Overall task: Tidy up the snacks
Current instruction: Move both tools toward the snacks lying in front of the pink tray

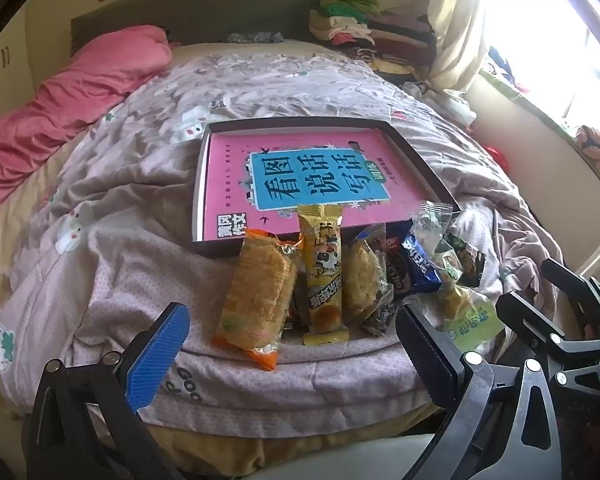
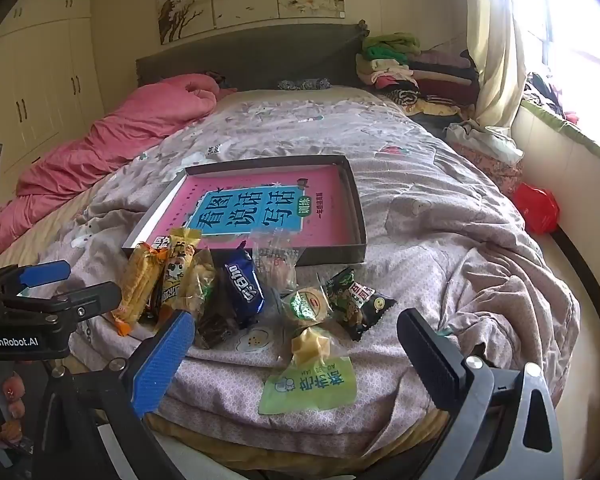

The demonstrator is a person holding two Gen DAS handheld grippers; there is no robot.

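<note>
Several wrapped snacks lie in a row on the bed's near end. An orange pack [image 1: 256, 296] [image 2: 138, 284] is leftmost, then a yellow bar [image 1: 324, 268] [image 2: 176, 272], a blue Oreo pack [image 1: 418, 266] [image 2: 242, 286], a dark green pack [image 2: 358, 300] and a light green pack [image 2: 310, 380] [image 1: 470, 320]. Behind them lies a shallow dark box [image 1: 204, 176] [image 2: 356, 216] holding a pink book [image 1: 312, 176] [image 2: 252, 208]. My left gripper [image 1: 292, 344] is open, just short of the orange and yellow packs. My right gripper [image 2: 296, 348] is open over the light green pack.
A pink duvet [image 1: 72, 96] [image 2: 112, 136] lies along the bed's left side. Folded clothes [image 1: 372, 24] [image 2: 416, 68] are stacked by the headboard. A curtain and a window ledge are on the right. A red object [image 2: 536, 208] sits on the floor at right.
</note>
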